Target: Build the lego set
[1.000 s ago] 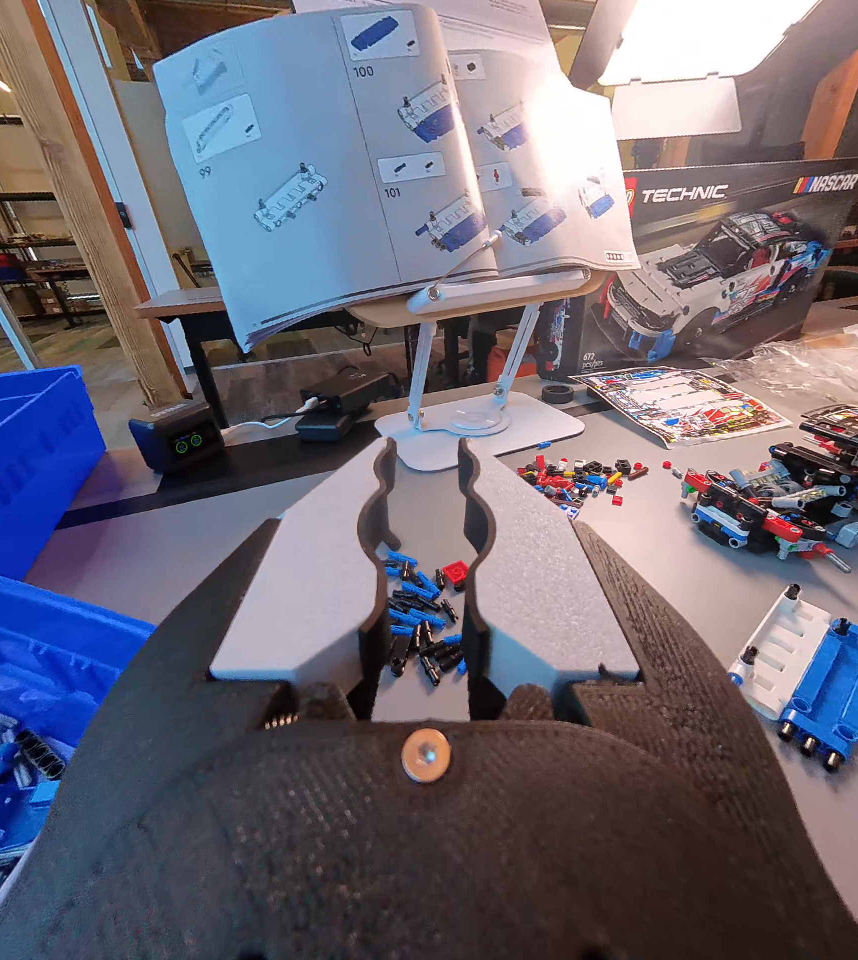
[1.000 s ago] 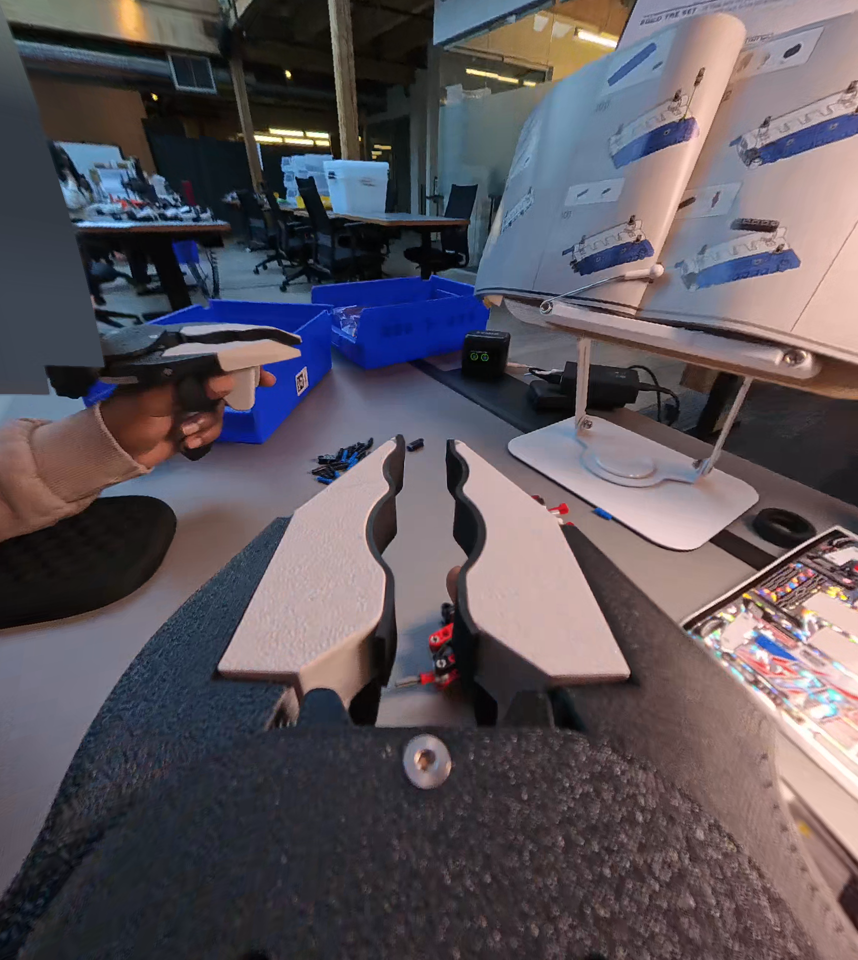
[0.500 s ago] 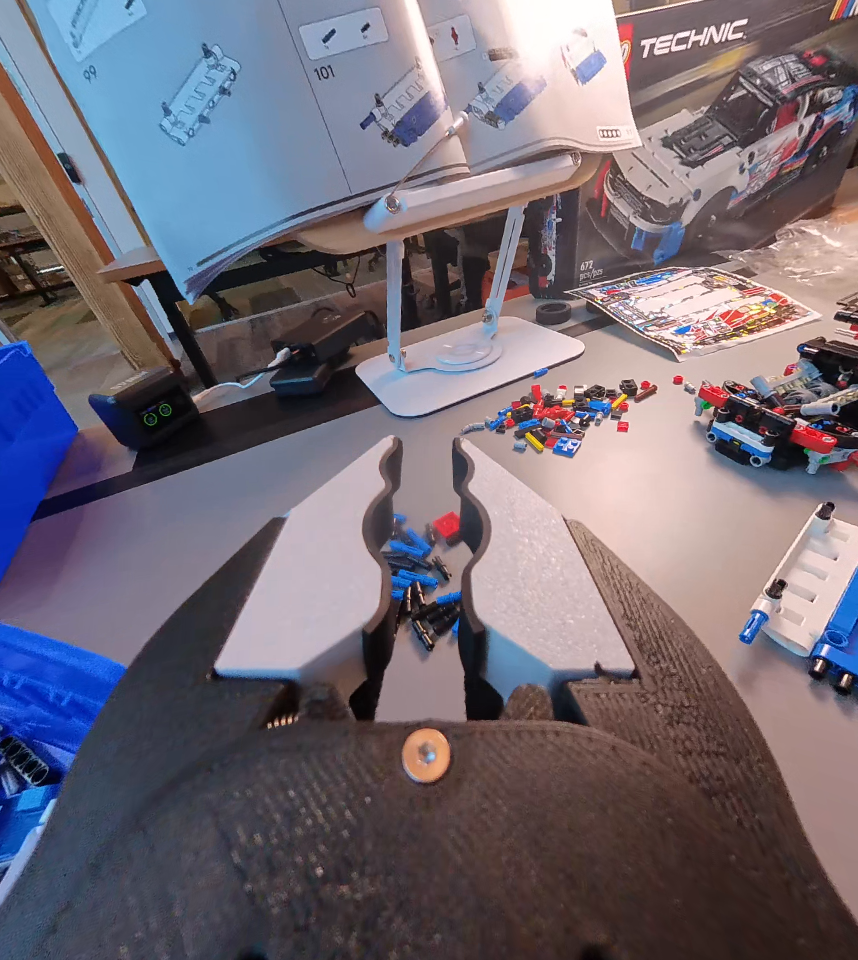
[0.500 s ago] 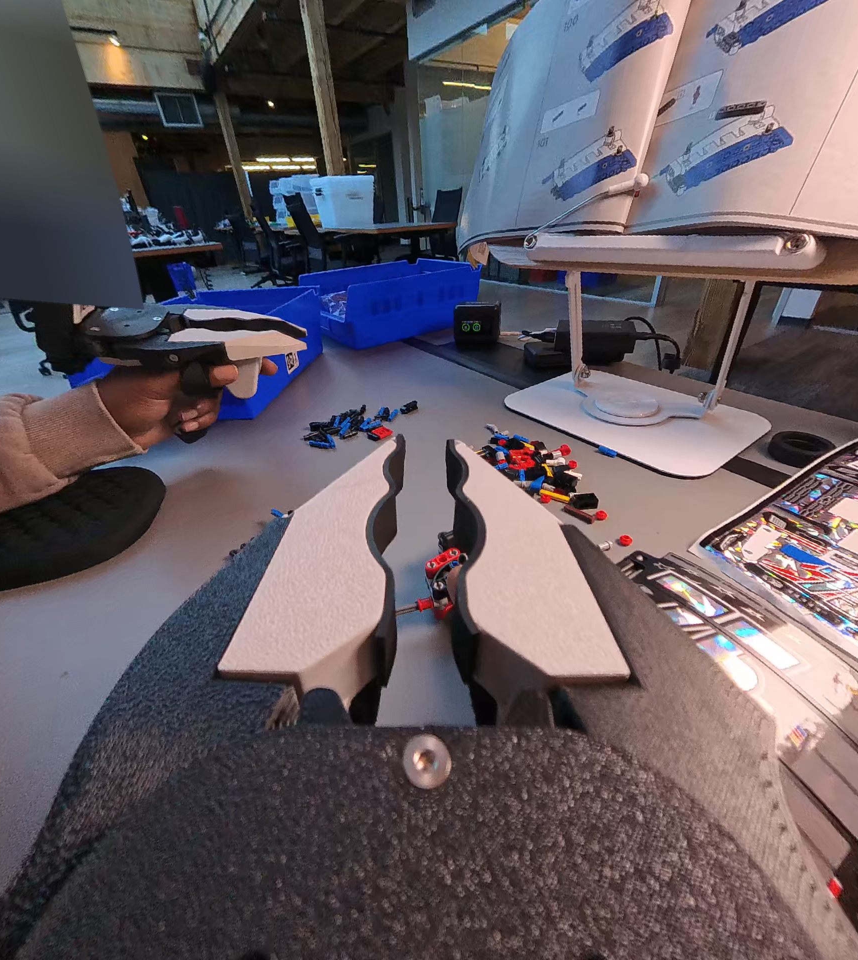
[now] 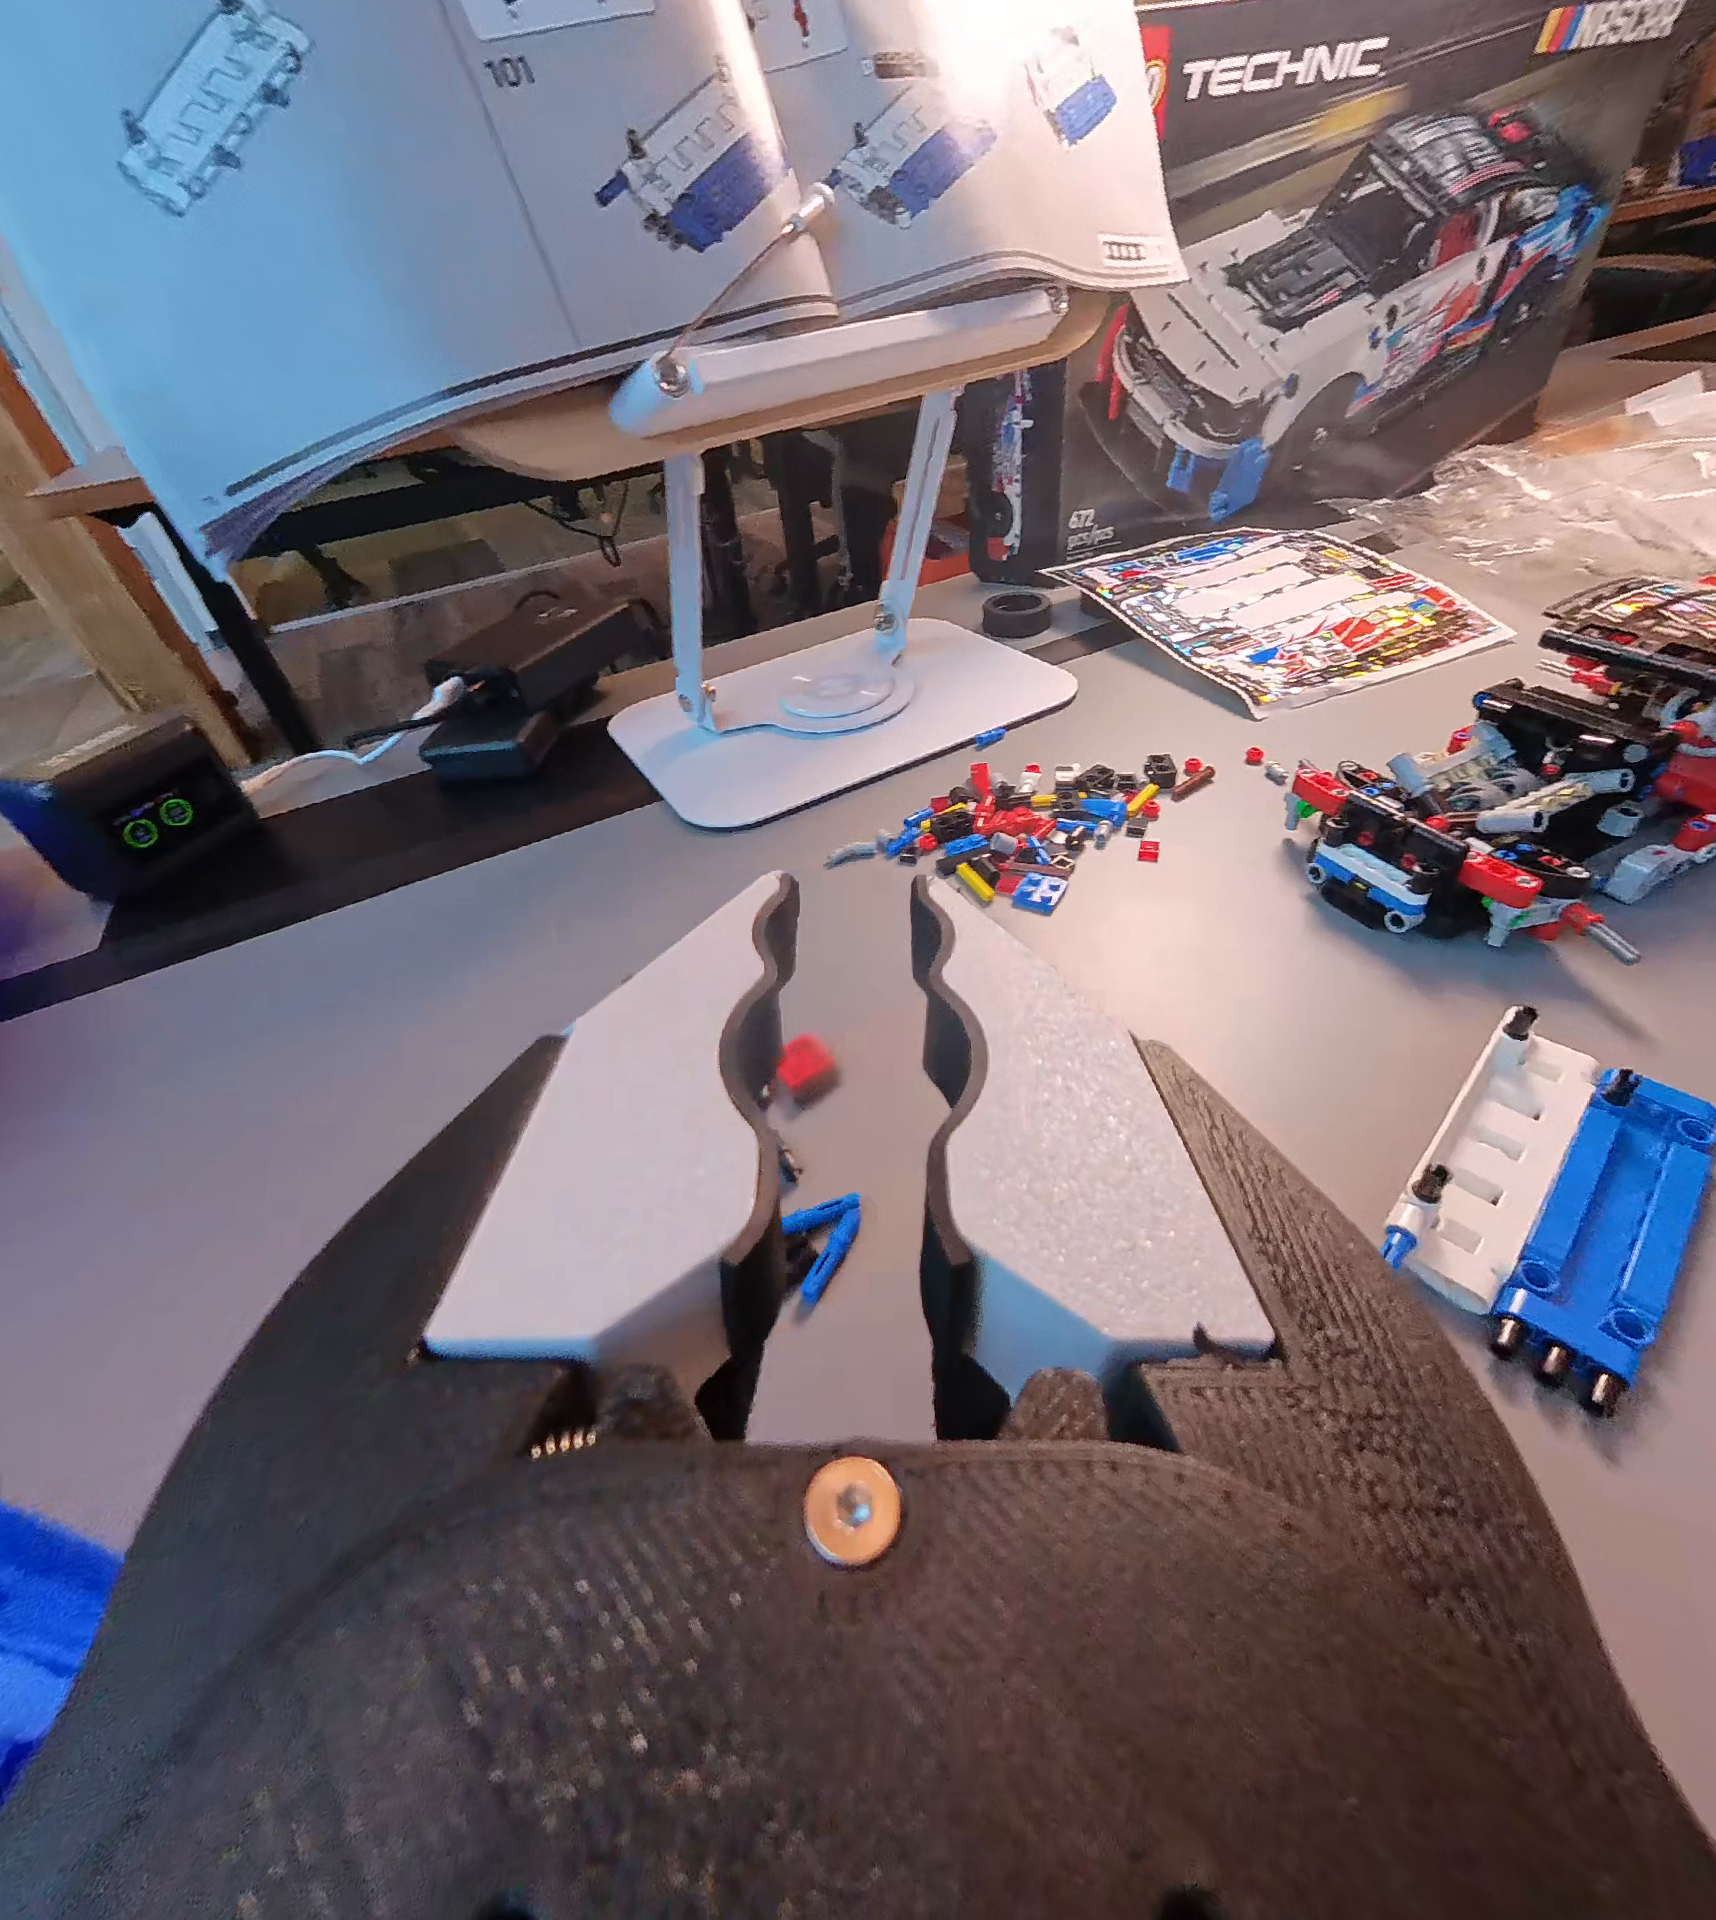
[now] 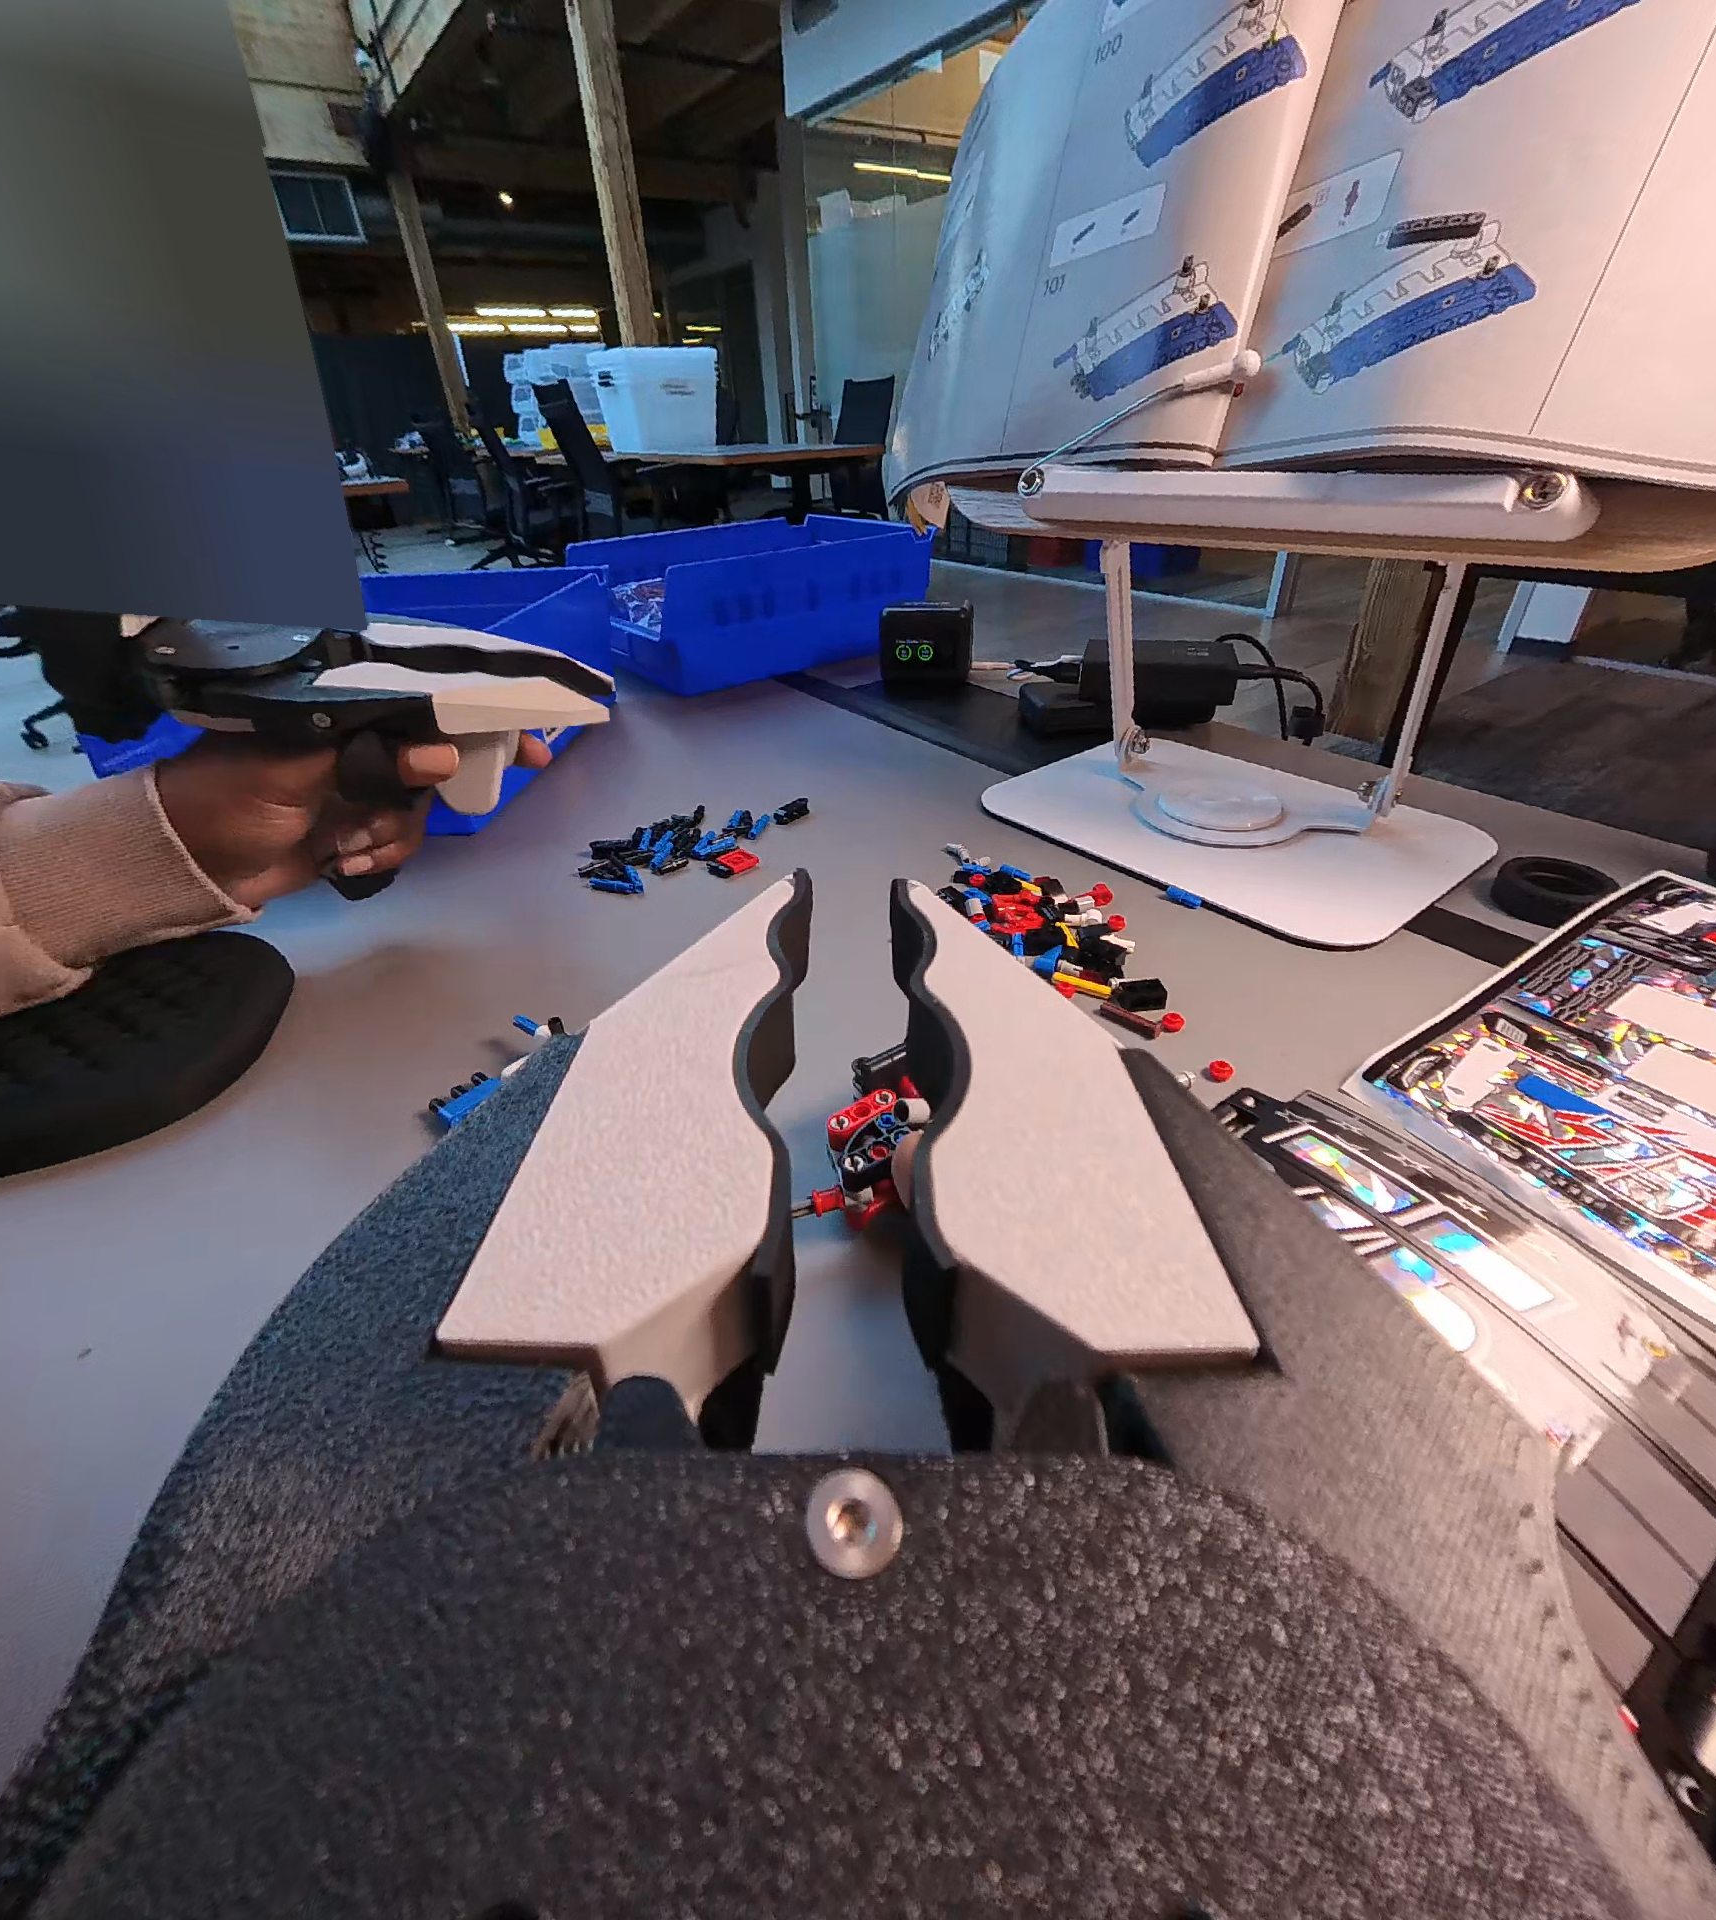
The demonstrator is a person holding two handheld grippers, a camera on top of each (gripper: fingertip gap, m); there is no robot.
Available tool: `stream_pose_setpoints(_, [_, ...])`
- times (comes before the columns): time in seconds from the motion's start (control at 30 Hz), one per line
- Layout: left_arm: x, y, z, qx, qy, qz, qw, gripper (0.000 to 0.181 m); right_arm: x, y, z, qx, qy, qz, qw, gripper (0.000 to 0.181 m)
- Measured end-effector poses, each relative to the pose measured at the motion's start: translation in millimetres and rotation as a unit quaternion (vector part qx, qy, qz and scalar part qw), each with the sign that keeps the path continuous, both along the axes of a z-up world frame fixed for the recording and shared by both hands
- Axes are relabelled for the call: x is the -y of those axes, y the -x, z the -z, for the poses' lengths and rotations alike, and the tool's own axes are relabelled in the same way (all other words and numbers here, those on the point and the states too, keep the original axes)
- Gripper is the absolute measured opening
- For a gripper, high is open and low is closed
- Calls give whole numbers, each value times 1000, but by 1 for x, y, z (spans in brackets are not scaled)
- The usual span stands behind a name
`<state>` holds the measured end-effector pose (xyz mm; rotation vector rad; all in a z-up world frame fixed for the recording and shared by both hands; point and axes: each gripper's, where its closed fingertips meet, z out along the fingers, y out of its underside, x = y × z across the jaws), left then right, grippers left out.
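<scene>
My left gripper (image 5: 854, 894) is open and empty, low over the grey table. A red piece (image 5: 804, 1065) and blue pins (image 5: 823, 1236) lie between its fingers. A white and blue panel assembly (image 5: 1560, 1174) lies to its right, and the part-built car (image 5: 1519, 831) sits farther right. My right gripper (image 6: 849, 894) is open and empty above a red and black corner of the car (image 6: 869, 1138). In the right wrist view a hand holds the left gripper (image 6: 573, 691) near the blue and black pin pile (image 6: 688, 847).
A mixed pile of small pieces (image 5: 1041, 821) lies before the book stand's white base (image 5: 833, 717), which carries the open manual. A sticker sheet (image 6: 1612, 1060), the set's box (image 5: 1353, 260), blue bins (image 6: 750, 613), a black pad (image 6: 54, 1049) and a black device (image 5: 121, 810) ring the work area. Across from one pair of fingers to the other is roughly 25 cm.
My left gripper has moved forward and tipped down over the pin pile, which now sits mostly under its left finger. My right gripper has tipped down and drawn back, showing more table. Both gaps are unchanged.
</scene>
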<state>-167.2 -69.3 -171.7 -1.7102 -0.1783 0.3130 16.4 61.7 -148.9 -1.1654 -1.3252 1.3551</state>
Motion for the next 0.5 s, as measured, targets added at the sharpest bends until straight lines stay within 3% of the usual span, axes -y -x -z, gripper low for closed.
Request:
stream_pose_setpoints(0.3, [-29, -35, 13, -1, 29, 67, 997, 22, -12, 4, -2, 29, -34, 23, 999, 13])
stream_pose_setpoints(0.4, [-30, -40, 16, -1, 34, 76, 997, 22, -34, 20, -9, 101, -79, 20, 991, 15])
stream_pose_setpoints(0.5, [-29, -44, 16, -6, 35, 83, 996, 23, -55, 52, 1, 198, -160, -13, 967, 19])
